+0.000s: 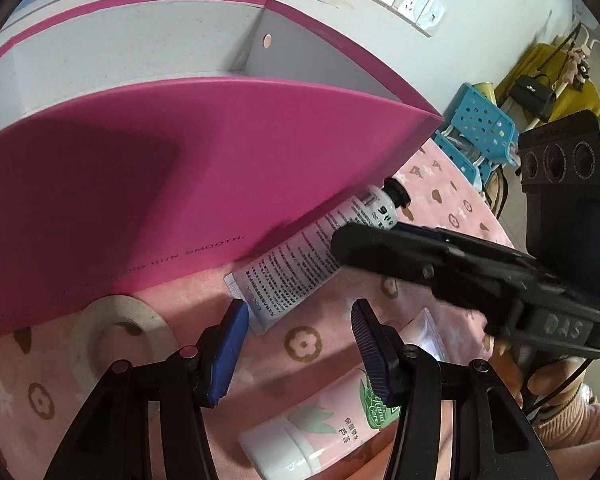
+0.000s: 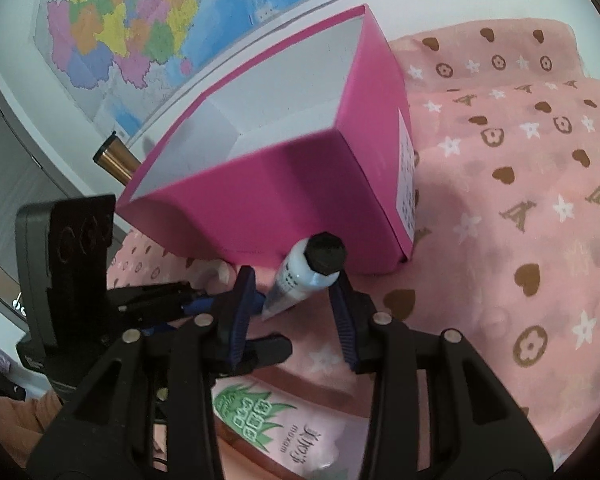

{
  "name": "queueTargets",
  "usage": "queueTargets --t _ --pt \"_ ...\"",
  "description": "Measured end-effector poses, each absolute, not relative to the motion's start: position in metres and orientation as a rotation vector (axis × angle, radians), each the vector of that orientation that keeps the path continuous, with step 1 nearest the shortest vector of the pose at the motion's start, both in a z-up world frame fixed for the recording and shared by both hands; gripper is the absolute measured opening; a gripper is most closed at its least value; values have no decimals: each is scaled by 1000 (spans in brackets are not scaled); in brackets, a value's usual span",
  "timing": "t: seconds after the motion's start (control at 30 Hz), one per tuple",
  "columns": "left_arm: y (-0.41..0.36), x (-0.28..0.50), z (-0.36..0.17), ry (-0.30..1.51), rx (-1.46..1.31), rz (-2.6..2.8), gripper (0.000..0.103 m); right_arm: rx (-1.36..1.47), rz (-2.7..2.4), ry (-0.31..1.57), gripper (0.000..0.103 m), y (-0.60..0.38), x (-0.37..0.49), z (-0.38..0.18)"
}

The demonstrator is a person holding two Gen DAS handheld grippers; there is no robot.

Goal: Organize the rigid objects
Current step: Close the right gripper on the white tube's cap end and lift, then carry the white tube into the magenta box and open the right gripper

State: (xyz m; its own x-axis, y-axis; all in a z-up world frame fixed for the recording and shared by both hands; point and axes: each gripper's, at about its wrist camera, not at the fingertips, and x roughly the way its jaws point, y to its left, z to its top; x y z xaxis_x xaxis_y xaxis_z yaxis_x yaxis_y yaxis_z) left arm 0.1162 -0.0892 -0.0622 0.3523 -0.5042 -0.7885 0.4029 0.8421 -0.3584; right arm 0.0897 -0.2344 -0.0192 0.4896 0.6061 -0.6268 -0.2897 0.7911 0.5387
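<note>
Against the near wall of the pink box, on the pink patterned cloth that covered the worktop, a white tube with a black cap lay slanted, its crimped end toward the left gripper and its cap toward the right gripper. Both grippers had their jaws apart and held nothing; the right gripper's blue pads stood either side of the tube's cap end, though whether one pad touched it could not be told. A second, pink hand-cream tube lay nearer, below the left gripper, and a roll of tape sat at the box's foot on the left. The step in hand looked like picking up the white tube to drop it into the open, grey-lined box. Doing it well probably meant closing on the firm shoulder just behind the cap rather than the soft body, squarely across its width, then lifting clear of the box wall before carrying it over the rim. The left gripper was close enough that the two could collide, so it was best kept back.
</note>
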Motion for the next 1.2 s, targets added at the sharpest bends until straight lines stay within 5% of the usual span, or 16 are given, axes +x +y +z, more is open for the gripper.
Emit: queueTargets --t 0.23,1.2 --pt "-88 110 -59 1057 -107 -587 55 399 558 884 25 -241 84 -11" --pt "-76 110 40 813 -151 -652 55 416 732 653 25 -233 88 99"
